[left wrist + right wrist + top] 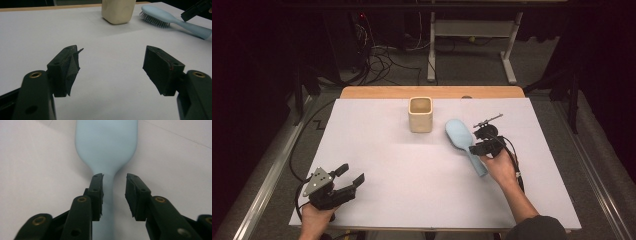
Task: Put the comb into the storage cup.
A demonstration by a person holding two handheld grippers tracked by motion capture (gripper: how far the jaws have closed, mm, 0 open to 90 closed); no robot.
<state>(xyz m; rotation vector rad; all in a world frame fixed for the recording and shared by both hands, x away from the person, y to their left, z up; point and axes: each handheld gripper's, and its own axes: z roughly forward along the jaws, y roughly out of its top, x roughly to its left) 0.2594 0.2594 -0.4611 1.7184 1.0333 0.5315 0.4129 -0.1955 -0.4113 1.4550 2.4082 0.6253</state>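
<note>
While the blue hairbrush (106, 147) lies on the tabletop (412, 170), the right gripper (113, 195) fingers stand open around its handle; the left gripper (111, 72) waits open; next comes backing away

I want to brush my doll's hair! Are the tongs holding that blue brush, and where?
No, nothing is held. The right tongs stand open around the neck of the brush, which lies on the table. The left tongs are open and empty.

Left gripper (349, 177) rests with jaws parted; right gripper (477, 142) jaws stand apart.
</note>
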